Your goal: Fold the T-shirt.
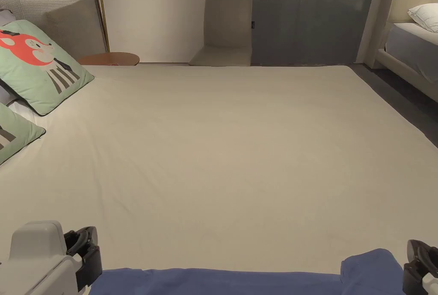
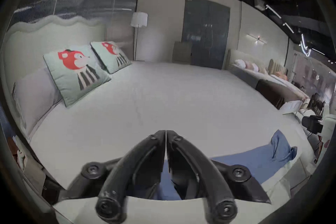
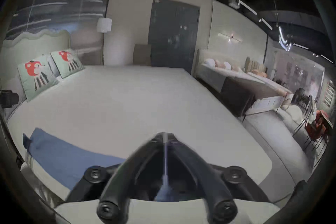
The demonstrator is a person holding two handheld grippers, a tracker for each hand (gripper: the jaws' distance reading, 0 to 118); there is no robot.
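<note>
- Lying along the near edge of the bed [image 1: 222,159], the blue T-shirt [image 1: 222,281] runs left to right, so its long axis crosses in front of you rather than pointing away.
- Your left tongs [image 2: 165,134] sit at the shirt's left end, and your right tongs [image 3: 164,137] at its right end; each is about equally near its own end, and the shirt stretches between them.
- In the left gripper view your left tongs' jaws meet at the tips with no gap. Blue cloth shows behind and below them, but I cannot tell whether any of it is pinched between the tips.
- In the right gripper view your right tongs' jaws are nearly together, with a thin pale streak running down between them. That picture is blurred, so I cannot tell whether it is cloth or just a slit of light.
- At the shirt's right end the cloth is bunched into a raised lump [image 1: 370,268], while the rest lies flat and low.
- Almost all of the bed lies beyond the shirt, bare and smooth as far as the two green pillows [image 1: 36,69] at the far left.
- My judgement: the fold has not begun. The next move turns on that left-to-right axis, so carry both ends away from you together, keeping them level, to spread the shirt out on the bare sheet.
</note>
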